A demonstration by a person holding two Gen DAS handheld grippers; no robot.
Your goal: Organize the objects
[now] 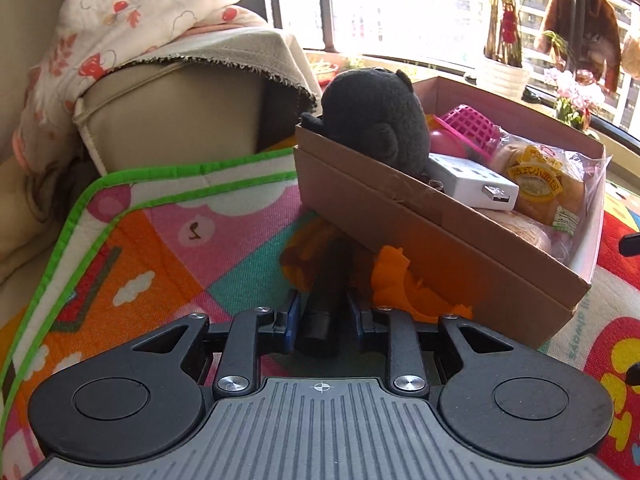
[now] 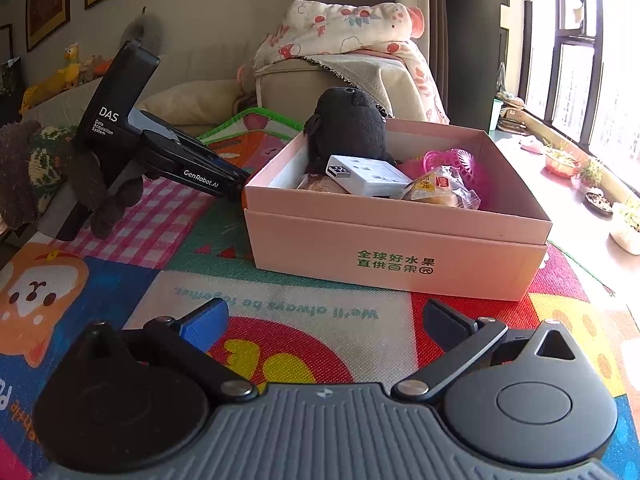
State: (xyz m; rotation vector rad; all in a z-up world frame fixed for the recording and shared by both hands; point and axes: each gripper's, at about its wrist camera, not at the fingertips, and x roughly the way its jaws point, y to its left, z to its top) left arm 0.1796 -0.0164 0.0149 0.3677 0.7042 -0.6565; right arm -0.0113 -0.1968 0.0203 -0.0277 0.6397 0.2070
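Blue pads line the fingers of the left gripper [image 1: 323,312], which stand narrow and pinch a dark, stick-like part of an orange and brown soft toy [image 1: 394,280] lying on the play mat [image 1: 168,240] against the near wall of the cardboard box [image 1: 460,248]. From the right wrist view that gripper reaches down to the box's left corner, held by a hand in a brown fuzzy glove [image 2: 100,184]. Inside the box sit a black plush toy [image 1: 372,120] at the far left end, a white power adapter [image 1: 476,184] leaning beside it, wrapped bread [image 1: 540,184] in clear packets, and a pink plastic basket [image 1: 472,124] toward the back. The right gripper [image 2: 324,328] hangs above the mat in front of the box, its fingers spread wide with nothing between them. Green characters are printed on the box's pink front wall. Behind the box stands a beige sofa arm [image 1: 180,120] draped with a flowered blanket [image 1: 120,28], and potted plants [image 1: 504,40] line the bright window ledge.
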